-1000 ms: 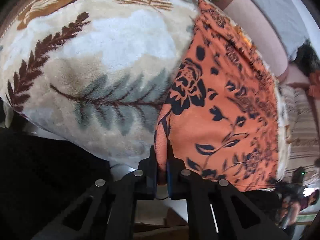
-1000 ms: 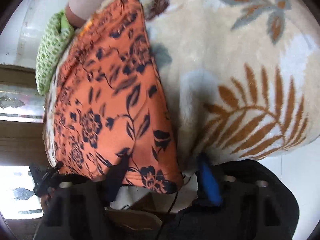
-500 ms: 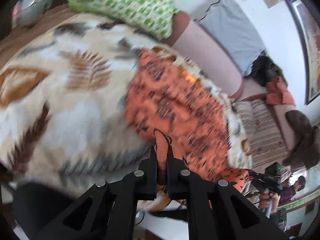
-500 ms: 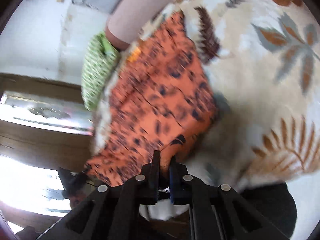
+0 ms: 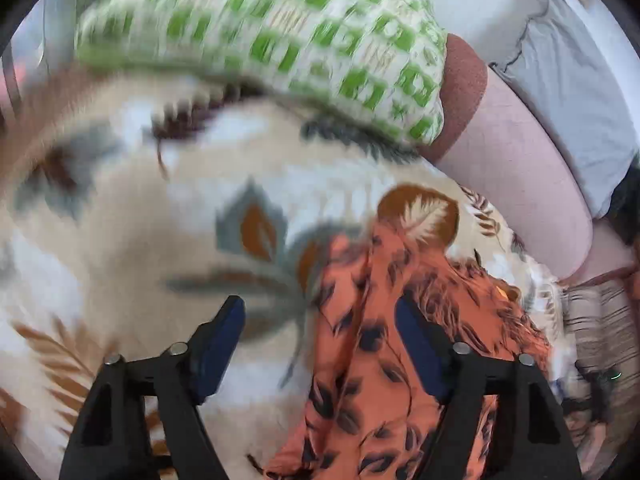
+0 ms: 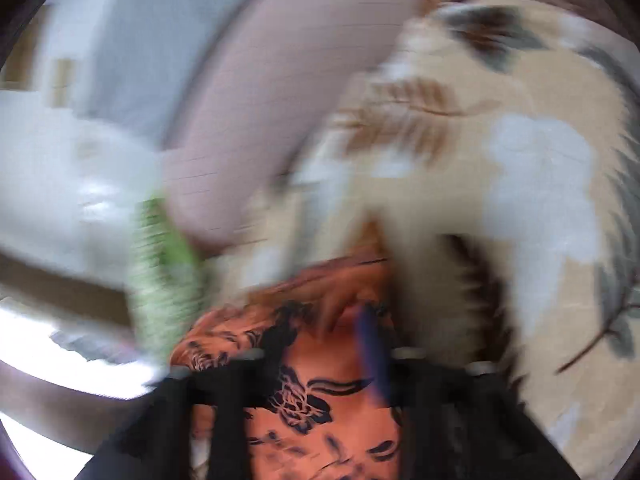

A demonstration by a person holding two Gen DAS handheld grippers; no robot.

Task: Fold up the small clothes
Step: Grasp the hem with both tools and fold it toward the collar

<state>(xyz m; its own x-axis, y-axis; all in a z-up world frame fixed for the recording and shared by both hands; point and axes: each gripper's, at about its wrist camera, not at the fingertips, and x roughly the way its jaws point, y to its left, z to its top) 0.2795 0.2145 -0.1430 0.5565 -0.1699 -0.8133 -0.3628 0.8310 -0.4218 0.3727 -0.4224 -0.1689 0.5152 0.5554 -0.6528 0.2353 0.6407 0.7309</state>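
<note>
Left gripper [image 5: 320, 320] jaws spread wide, empty, over orange floral garment [image 5: 372, 380] at lower right on leaf-print blanket [image 5: 120, 220]; right gripper [image 6: 320, 344] blurred, jaws apparently apart.

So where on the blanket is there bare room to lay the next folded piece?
Free: the leaf-print blanket left of the orange floral garment, reaching up to the green checked pillow. Crowded: the right side, where the garment runs toward the pink sofa back. The open left gripper straddles the garment's left edge.
</note>
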